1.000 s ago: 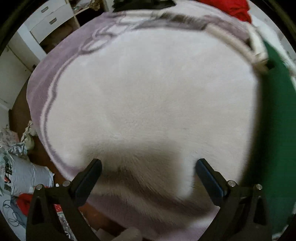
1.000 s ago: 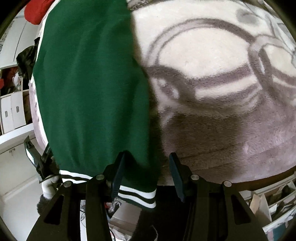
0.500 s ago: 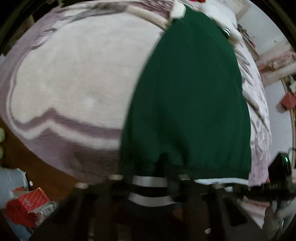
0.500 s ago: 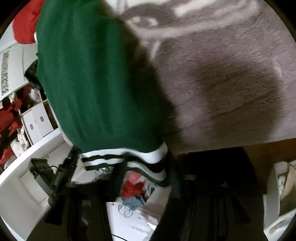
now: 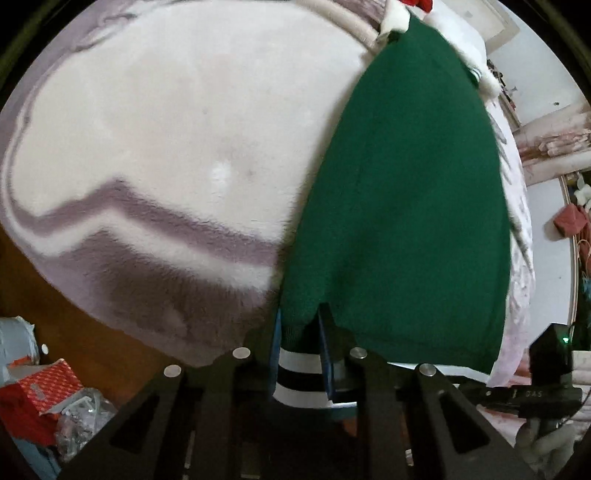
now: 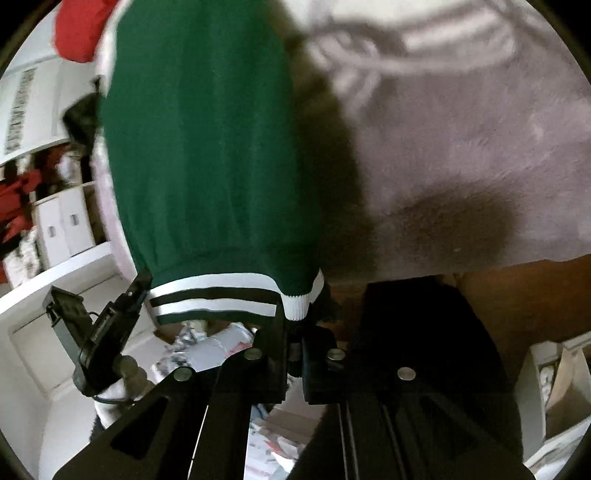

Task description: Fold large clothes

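A green garment (image 5: 406, 192) with a white-and-black striped ribbed hem lies lengthwise on a fluffy pale lilac blanket (image 5: 177, 140). My left gripper (image 5: 300, 328) is shut on the striped hem (image 5: 301, 380) at the garment's near left corner. In the right wrist view the same garment (image 6: 207, 147) stretches away, and my right gripper (image 6: 293, 325) is shut on the white hem corner (image 6: 297, 306) at its near right end. The other gripper (image 6: 99, 328) shows at the hem's far end.
The blanket (image 6: 461, 140) ends at a brown wooden edge (image 5: 74, 332). A red box and bags (image 5: 37, 395) lie on the floor at lower left. A red cloth (image 6: 79, 29) lies beyond the garment. White shelves (image 6: 55, 221) stand to the left.
Both grippers were open a second ago. The left one swung over from the bare blanket to the hem, and both have closed on the striped hem corners.
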`<state>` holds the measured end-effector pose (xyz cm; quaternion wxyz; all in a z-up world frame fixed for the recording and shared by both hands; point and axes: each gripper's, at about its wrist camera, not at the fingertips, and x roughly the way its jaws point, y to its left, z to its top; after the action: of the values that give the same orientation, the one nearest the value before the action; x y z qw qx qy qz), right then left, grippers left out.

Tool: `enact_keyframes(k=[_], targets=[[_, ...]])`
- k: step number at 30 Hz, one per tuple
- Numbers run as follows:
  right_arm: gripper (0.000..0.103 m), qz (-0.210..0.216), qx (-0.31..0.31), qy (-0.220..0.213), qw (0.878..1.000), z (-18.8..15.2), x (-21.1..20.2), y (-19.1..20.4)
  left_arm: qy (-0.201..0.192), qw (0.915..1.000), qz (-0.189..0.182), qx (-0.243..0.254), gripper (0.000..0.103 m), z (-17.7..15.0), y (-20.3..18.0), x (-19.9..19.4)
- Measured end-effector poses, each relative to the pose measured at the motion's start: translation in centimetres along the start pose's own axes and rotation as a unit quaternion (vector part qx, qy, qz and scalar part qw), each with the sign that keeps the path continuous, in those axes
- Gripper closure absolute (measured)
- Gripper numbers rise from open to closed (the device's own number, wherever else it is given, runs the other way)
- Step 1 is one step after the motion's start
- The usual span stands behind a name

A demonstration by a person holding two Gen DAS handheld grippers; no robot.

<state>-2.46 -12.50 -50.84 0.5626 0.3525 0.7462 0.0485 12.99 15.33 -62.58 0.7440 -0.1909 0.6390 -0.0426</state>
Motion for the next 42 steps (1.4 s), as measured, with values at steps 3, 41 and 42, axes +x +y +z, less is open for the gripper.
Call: enact_keyframes(k=[3,41,42], targets=[[0.095,0.025,0.013,0.043,0.999,1.7,2.2,-1.5,0.009,0.9985,-0.043,-0.032,0.082,0.5,0.9,-0.7],[0.082,0.348,0.023,0.038,0.936,3.7,-5.4,1.8,-0.049,0.9737,-0.213,-0.066,0.087,5.8,-5.0,-9.5],[0.082,0.355,0.021,0.035,0.934,3.7,-7.0,1.9,-0.06,0.9723,-0.218,-0.061,0.087,7.1,-5.7,-10.3]])
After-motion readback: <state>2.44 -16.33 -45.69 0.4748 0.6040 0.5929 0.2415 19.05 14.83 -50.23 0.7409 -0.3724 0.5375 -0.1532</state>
